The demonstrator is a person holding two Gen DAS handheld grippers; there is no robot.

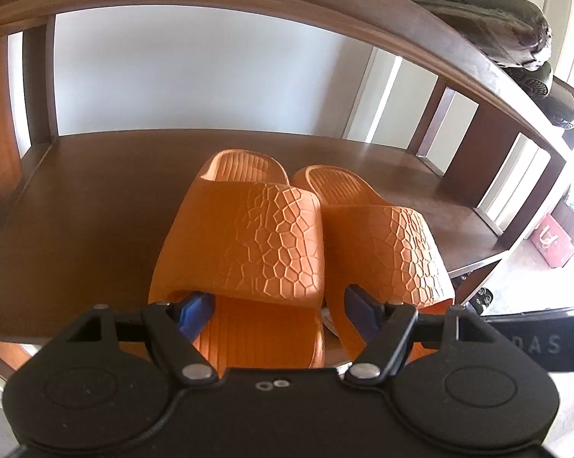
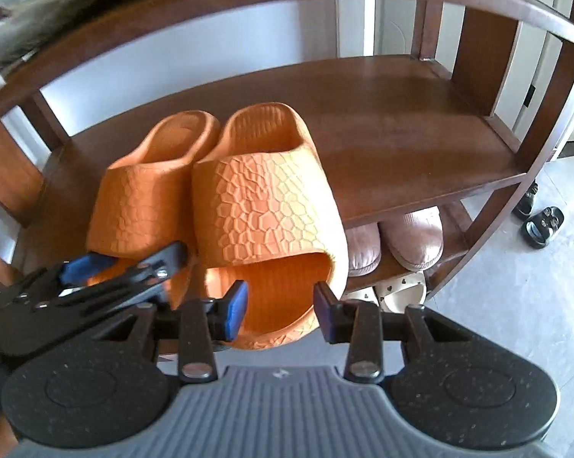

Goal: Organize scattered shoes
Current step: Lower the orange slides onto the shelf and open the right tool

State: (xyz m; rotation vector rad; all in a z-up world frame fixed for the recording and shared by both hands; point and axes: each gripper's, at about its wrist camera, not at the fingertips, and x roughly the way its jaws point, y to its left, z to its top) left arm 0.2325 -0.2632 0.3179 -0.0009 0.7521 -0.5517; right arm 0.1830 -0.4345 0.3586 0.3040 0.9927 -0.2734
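Two orange textured slippers stand side by side on the middle board of a brown wooden shoe rack (image 1: 88, 198) (image 2: 401, 133). The left slipper (image 1: 248, 236) (image 2: 142, 198) lies flat. My left gripper (image 1: 277, 305) (image 2: 128, 261) stands open over its heel, one blue pad under the strap, the other in the gap between the slippers. The right slipper (image 1: 393, 244) (image 2: 264, 206) tilts, its heel hanging past the board's front edge. My right gripper (image 2: 281, 307) is shut on that heel, one pad on the footbed, the other against the outer side.
Dark green shoes (image 1: 477, 11) sit on the top board. On the lower boards are brown slippers (image 2: 412, 240) and white ones (image 2: 401, 290). Black sandals (image 2: 542, 225) lie on the grey floor to the right, near a pink box (image 1: 553, 244). The board right of the orange pair is bare.
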